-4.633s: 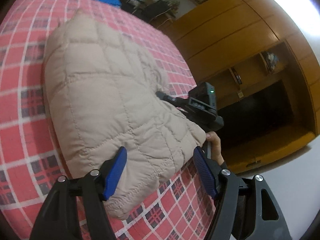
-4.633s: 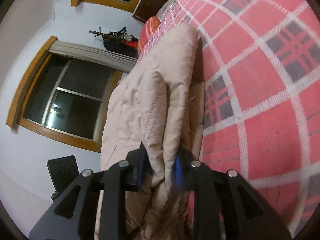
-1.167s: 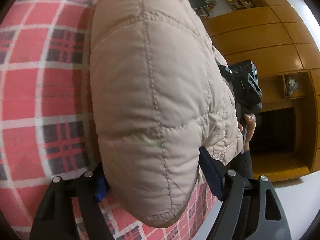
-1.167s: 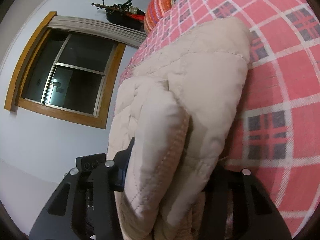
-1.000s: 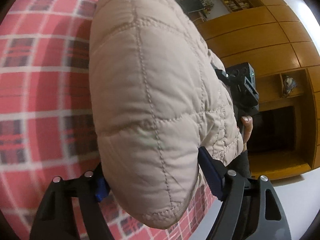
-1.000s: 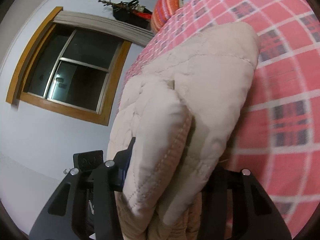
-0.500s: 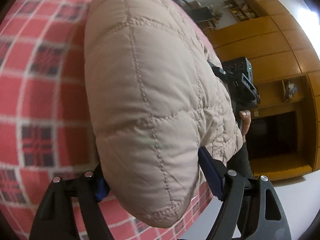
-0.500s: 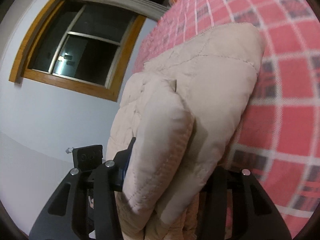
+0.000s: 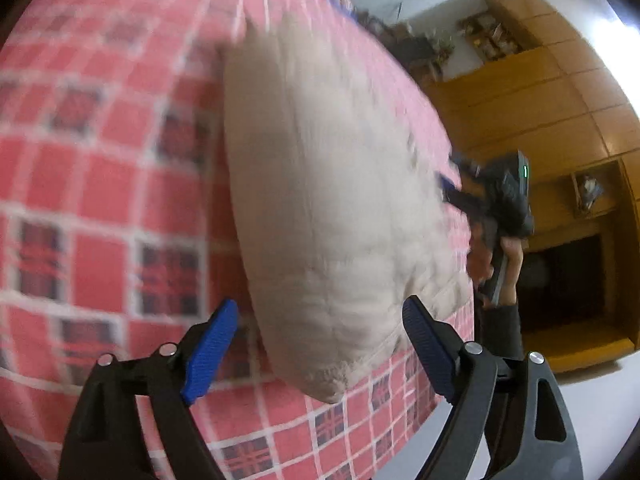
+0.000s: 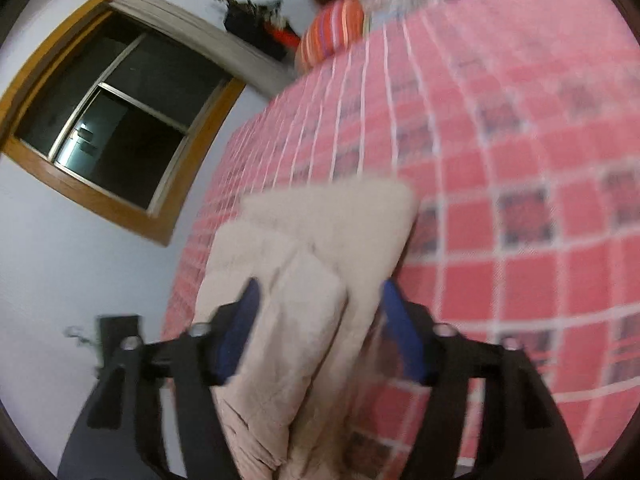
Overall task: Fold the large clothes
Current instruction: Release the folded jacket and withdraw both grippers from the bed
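A red checked bed cover (image 9: 100, 184) is filling most of both views. On it, near the edge closest to the cameras, a folded beige quilted jacket (image 9: 332, 208) is lying in a thick bundle. The left claw (image 9: 320, 344) is standing open, its blue pads (image 9: 210, 350) spread on either side of the jacket's near corner without pinching it. The right claw (image 10: 320, 332) is likewise gaping, with the jacket's layered end (image 10: 312, 280) sitting between its spread pads. Both views are blurring. A striped pillow (image 10: 332, 32) is resting at the far edge.
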The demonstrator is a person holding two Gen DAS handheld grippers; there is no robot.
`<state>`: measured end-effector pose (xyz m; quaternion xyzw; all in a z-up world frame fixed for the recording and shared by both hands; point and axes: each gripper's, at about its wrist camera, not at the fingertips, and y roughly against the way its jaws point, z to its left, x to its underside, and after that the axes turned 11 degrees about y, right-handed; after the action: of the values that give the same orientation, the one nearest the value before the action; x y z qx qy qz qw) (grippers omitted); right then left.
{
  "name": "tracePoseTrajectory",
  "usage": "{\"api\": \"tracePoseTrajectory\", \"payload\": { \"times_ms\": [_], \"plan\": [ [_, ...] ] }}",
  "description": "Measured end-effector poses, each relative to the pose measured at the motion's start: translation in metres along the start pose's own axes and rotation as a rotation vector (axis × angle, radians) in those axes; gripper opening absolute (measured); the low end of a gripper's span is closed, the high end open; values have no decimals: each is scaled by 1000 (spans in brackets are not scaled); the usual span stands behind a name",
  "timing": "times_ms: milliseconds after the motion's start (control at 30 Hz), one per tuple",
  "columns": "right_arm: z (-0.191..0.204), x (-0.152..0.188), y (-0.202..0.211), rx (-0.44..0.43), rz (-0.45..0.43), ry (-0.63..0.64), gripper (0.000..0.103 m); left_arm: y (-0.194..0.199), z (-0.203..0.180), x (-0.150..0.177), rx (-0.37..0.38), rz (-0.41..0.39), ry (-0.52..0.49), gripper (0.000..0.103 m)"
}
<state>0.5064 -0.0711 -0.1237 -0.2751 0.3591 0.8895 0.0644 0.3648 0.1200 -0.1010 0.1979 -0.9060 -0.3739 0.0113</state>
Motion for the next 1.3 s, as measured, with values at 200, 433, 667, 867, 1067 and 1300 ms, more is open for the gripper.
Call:
{"api": "tracePoseTrajectory", "payload": {
  "times_ms": [200,433,667,867,1067,1300],
  "plan": [
    [37,4,-18,41,-2,152,21,-25,-48,-64,67,-90,-102,85],
    [24,21,-65,133,103,142,1,-95,-36,-98,-26,-37,-62,84],
    [26,24,-66,158,115,149,3,-66,-24,-88,65,-67,-29,85],
    [99,50,-26,117,94,325,9,-20,-28,-38,181,-74,-126,85],
    [116,84,-48,206,184,402,9,-60,-17,-24,130,14,-144,85],
    [96,101,-63,251,215,358,6,-57,-21,-12,113,-26,-132,85]
  ]
}}
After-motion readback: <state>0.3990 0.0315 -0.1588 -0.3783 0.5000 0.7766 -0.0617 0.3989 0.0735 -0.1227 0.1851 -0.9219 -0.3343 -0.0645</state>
